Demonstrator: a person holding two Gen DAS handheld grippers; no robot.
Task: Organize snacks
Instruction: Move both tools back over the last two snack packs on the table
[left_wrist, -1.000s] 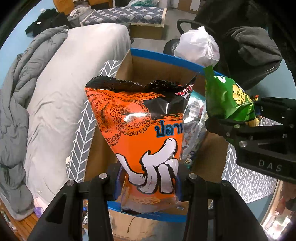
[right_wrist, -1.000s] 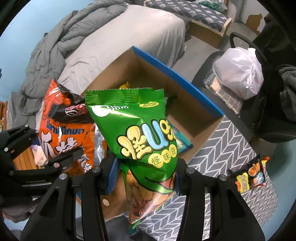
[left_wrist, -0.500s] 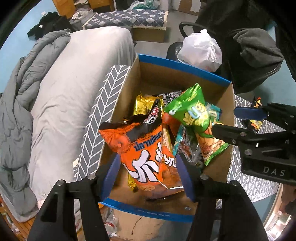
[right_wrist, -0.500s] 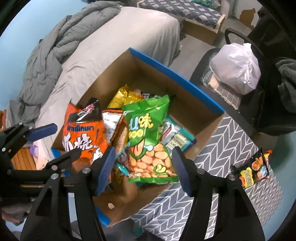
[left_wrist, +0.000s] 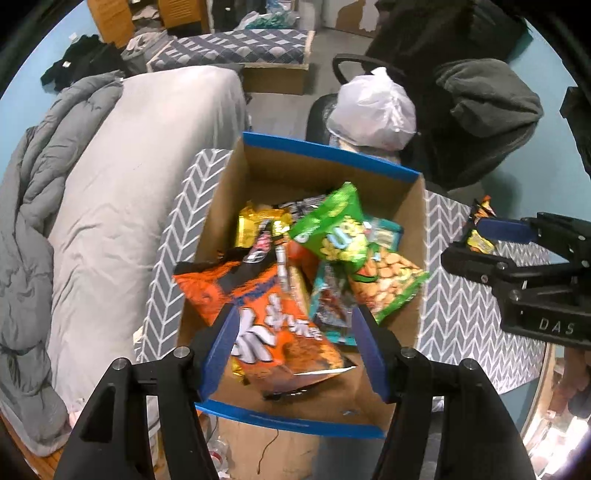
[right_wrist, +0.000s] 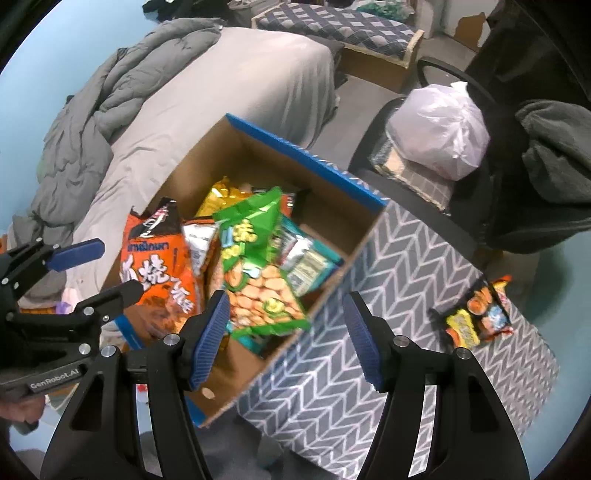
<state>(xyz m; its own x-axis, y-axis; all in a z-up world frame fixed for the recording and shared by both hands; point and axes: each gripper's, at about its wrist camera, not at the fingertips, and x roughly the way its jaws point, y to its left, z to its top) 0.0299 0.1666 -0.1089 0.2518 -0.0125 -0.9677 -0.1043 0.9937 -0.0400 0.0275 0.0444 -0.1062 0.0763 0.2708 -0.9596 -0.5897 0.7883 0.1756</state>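
An open cardboard box with blue rims (left_wrist: 325, 158) (right_wrist: 303, 155) holds several snack bags. An orange squid-print bag (left_wrist: 273, 314) (right_wrist: 155, 273) lies at its near left, free of any pad. A green peanut bag (left_wrist: 340, 229) (right_wrist: 251, 236) rests on the pile beside it. My left gripper (left_wrist: 293, 325) hovers open above the orange bag. My right gripper (right_wrist: 285, 301) is open over the box's near right edge, above the green bag. A small orange and yellow packet (right_wrist: 476, 314) lies on the tabletop to the right of the box.
The box stands on a table covered in grey herringbone cloth (right_wrist: 369, 332). A bed with a grey duvet (left_wrist: 110, 184) runs along the left. Behind the box is a chair with a white plastic bag (left_wrist: 373, 110) and dark clothing (left_wrist: 487, 107).
Both grippers opened and let their bags go: the orange and the green bag dropped into the box. Both grippers have risen a little above the box.
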